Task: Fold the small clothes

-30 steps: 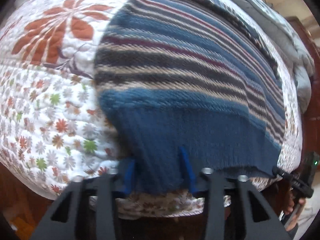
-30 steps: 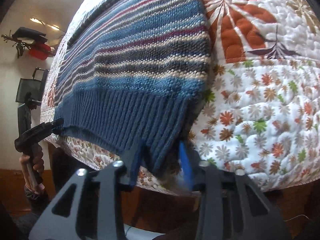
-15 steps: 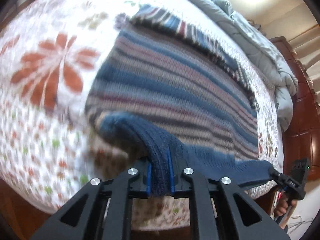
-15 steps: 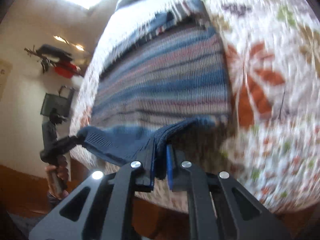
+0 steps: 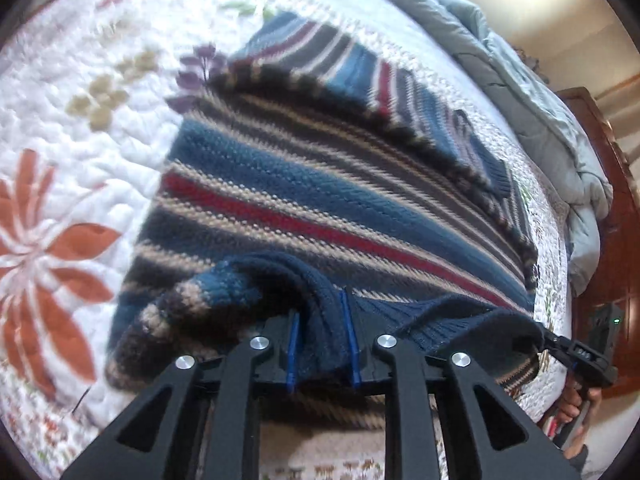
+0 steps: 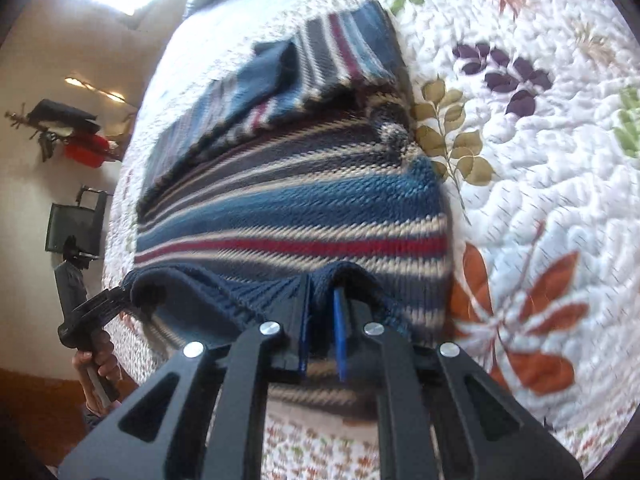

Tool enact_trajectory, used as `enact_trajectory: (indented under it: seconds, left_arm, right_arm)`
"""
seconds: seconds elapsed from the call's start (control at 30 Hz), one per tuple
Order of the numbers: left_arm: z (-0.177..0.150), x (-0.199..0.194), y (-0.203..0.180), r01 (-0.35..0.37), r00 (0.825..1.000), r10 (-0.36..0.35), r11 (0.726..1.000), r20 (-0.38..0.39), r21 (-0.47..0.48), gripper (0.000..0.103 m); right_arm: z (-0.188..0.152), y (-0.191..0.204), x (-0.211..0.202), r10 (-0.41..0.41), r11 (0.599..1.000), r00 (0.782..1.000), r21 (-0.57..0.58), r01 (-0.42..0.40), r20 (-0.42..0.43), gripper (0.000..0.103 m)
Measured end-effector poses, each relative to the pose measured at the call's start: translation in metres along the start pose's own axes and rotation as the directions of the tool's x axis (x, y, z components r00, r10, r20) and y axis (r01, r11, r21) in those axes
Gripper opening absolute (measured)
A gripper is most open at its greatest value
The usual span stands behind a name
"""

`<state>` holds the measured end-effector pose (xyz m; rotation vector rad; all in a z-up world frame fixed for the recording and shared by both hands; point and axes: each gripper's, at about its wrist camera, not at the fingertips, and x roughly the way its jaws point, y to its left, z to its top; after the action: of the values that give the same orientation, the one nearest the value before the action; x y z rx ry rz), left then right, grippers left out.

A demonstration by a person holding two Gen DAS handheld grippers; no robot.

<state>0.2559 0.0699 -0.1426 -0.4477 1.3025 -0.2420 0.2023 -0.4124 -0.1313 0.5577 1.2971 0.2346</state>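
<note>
One striped knitted sweater (image 5: 320,200), laid on the quilted bed (image 5: 80,128) with its ribbed hem (image 5: 452,320) lifted at the near edge and carried over the body. Left claw (image 5: 320,344) was clamped on one hem corner, its jaws lately eased a little with the knit between them; right claw (image 6: 320,332) was clamped on the other corner. Judged soft, thick, limp, moderately light, not slippery; best taken at the ribbed hem corners. One grey duvet (image 5: 540,92) was noted at the far edge.
</note>
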Motion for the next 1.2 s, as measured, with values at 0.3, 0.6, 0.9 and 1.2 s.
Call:
enact_trajectory:
  seconds: [0.3,0.6,0.9,1.2]
  left_arm:
    - [0.000,-0.061,0.022,-0.007,0.995,0.007,1.000,0.096,-0.006,0.063]
    - [-0.010,-0.074,-0.029,-0.206,0.970,0.159,0.941,0.186,0.267,0.071]
    - [0.007,-0.013,-0.042,-0.261,0.965,0.240,0.865,0.103,0.429,0.072]
    - [0.027,0.018,-0.041,-0.127,0.990,0.141,0.883,0.002,0.452,0.072]
  right_arm:
    - [0.000,-0.010,-0.035,-0.027,1.000,0.997,0.003,0.027,0.067,0.061]
    - [-0.009,0.042,-0.056,-0.111,0.954,0.988,-0.269,0.135,0.103,0.055]
    - [0.012,0.046,-0.006,-0.101,0.933,0.995,-0.347,0.099,0.012,0.055]
    - [0.019,0.039,0.028,-0.097,0.923,0.994,-0.379,0.073,-0.043,0.053]
